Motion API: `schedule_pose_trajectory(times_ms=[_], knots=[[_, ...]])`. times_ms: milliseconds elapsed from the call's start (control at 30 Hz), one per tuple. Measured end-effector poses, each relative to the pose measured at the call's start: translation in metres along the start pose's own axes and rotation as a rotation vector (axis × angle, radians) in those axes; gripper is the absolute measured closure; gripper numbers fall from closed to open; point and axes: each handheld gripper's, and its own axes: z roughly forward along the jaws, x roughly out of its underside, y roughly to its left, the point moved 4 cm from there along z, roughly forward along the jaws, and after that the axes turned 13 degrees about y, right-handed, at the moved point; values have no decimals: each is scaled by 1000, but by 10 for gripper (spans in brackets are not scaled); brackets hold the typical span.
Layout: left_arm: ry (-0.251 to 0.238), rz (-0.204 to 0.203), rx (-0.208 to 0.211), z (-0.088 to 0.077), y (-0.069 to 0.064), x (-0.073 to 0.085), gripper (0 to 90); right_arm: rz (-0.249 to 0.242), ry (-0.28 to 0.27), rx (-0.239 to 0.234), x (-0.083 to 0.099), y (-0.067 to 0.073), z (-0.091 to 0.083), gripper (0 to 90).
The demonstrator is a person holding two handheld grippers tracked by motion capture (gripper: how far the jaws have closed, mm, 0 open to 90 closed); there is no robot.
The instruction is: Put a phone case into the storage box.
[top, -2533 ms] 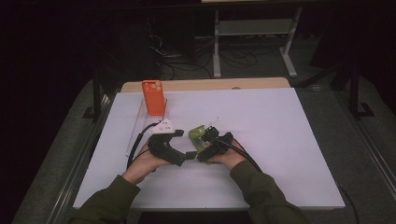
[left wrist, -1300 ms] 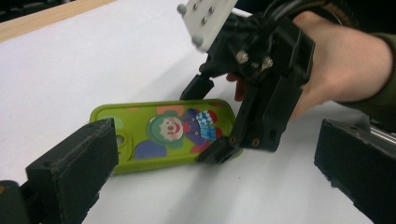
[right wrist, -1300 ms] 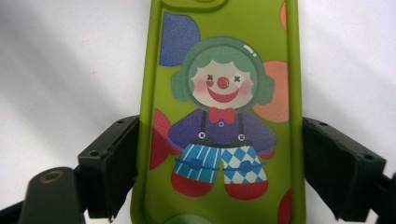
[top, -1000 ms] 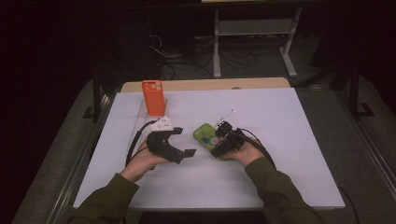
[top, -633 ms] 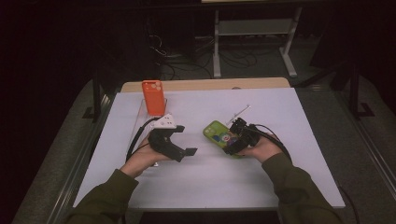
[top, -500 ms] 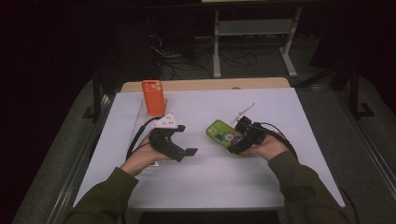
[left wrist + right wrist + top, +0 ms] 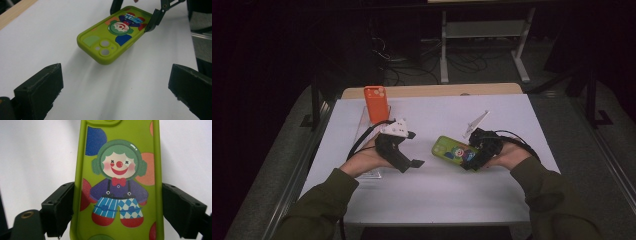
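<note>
One green case point(image 7: 453, 150) with a clown print hangs just above the white table point(image 7: 512, 200), pinched across its long edges by the right gripper point(image 7: 476, 155). Facing it, the left gripper point(image 7: 412, 150) holds nothing, jaws spread wide. Behind stands an orange case point(image 7: 376, 102).

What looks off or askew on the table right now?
Nothing spilled or damaged. The green clown phone case is held by its long edges in the right tongs, one end raised off the white table. The left tongs stand open and empty. The orange phone case stands upright at the back.
</note>
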Motion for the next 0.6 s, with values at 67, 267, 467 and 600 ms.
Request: schedule_pose_trajectory(times_ms=[67,267,467,600], knots=[[6,16,12,1,0,-2,0,-37,-3,6,-1,2,-2,159],[25,50,50,6,-3,-6,0,-121,18,-30,-3,10,-3,159],[51,100,76,11,-6,-10,0,-199,13,-44,-9,19,-5,159],[72,126,107,15,-10,-14,0,-236,10,-54,-14,24,-5,159]])
